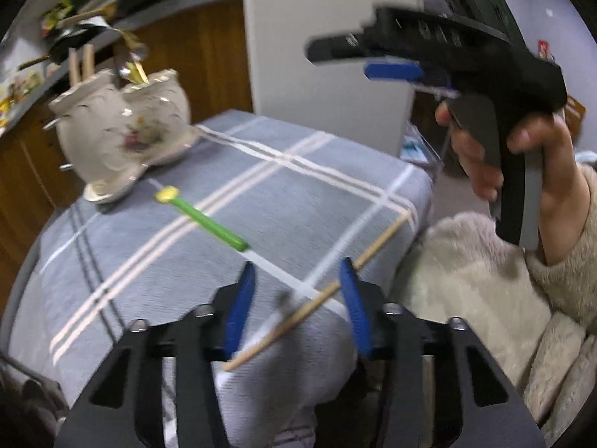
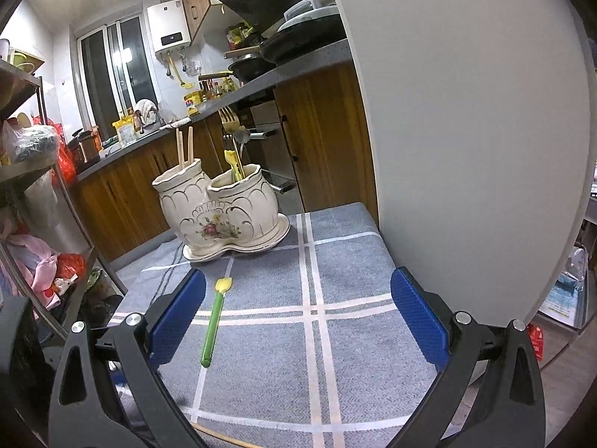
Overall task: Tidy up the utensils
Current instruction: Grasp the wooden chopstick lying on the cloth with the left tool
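Note:
A cream two-pot ceramic holder (image 2: pixel 220 212) stands at the far end of the grey checked cloth (image 2: pixel 335 336); it also shows in the left wrist view (image 1: pixel 123 130). Its left pot holds wooden chopsticks (image 2: pixel 184 147), its right pot a gold fork (image 2: pixel 229 119) and other utensils. A green utensil with a yellow tip (image 2: pixel 214 321) lies on the cloth, also seen in the left wrist view (image 1: pixel 203 220). One wooden chopstick (image 1: pixel 317 295) lies at the near edge, between the jaws of my open left gripper (image 1: pixel 298 298). My right gripper (image 2: pixel 298 317) is open and empty above the cloth.
A white panel (image 2: pixel 466 149) rises on the right of the table. A wooden kitchen counter (image 2: pixel 261 78) with pans runs behind. A metal shelf (image 2: pixel 37 168) with bags stands on the left. A fluffy cream cushion (image 1: pixel 466 280) lies right of the table.

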A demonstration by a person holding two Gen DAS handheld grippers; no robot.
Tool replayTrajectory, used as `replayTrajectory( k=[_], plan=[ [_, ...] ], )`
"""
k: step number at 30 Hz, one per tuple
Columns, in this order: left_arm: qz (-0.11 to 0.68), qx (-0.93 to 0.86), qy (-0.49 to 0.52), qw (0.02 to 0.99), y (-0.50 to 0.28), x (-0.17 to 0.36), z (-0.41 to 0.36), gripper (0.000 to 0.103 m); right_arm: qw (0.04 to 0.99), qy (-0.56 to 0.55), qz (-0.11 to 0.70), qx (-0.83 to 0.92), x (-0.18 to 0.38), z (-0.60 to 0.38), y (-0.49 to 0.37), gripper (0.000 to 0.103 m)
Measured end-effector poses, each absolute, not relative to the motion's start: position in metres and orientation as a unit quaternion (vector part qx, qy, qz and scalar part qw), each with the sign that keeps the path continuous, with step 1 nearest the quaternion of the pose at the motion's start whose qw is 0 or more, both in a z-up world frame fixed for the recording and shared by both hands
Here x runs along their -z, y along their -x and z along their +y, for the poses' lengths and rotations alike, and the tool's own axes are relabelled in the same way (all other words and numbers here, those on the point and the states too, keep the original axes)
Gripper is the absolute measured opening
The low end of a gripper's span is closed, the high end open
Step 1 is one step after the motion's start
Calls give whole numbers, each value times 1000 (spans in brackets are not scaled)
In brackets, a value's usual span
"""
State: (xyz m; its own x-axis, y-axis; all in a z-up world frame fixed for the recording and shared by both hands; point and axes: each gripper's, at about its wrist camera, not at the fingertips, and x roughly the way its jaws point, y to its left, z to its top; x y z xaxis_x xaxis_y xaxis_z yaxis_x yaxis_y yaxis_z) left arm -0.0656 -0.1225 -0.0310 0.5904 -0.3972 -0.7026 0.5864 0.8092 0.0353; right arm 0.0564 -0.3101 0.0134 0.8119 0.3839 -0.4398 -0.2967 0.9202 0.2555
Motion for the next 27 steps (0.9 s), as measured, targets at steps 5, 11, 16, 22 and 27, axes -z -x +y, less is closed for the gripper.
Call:
replayTrajectory(
  k=[5, 11, 16, 22, 27],
  plan=[
    [376, 294, -140, 867, 62, 41, -130, 30, 947, -90, 250, -181, -12, -312, -57, 98],
    [391, 295, -157, 857, 59, 49, -136, 24, 946, -95, 251, -181, -10, -314, -59, 98],
    [401, 291, -143, 857, 51, 47, -134, 18, 946, -94, 253, -182, -9, -313, -59, 98],
    [401, 286, -134, 860, 46, 45, -132, 9, 946, -95, 251, -182, -9, -313, -59, 98],
    [394, 280, -116, 868, 45, 39, -122, 0, 947, -97, 247, -179, -10, -312, -61, 98]
  ],
)
